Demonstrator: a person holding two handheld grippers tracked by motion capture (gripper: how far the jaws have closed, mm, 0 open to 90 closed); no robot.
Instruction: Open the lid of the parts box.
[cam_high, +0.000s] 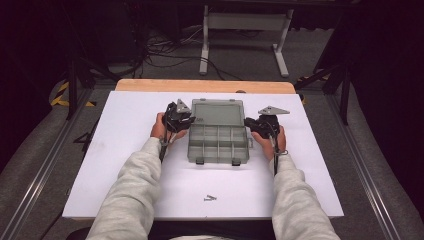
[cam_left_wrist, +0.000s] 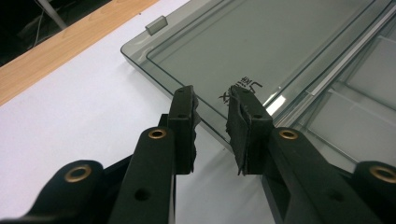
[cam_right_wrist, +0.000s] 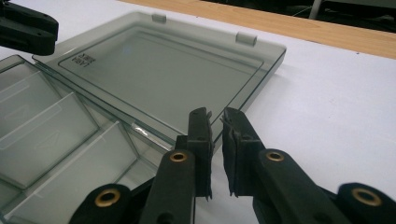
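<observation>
We see a smoky, see-through organiser box (cam_high: 218, 137) lying open on the white desk (cam_high: 125, 150), its lid (cam_high: 218, 113) folded flat behind the divided, empty compartments (cam_high: 218, 144).

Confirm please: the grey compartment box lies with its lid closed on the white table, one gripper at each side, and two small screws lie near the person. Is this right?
Not quite: the lid is open, lying flat behind the compartment box, whose dividers are exposed, as the right gripper view shows. The rest holds: left gripper and right gripper flank it on the white table, screws near the person.
</observation>
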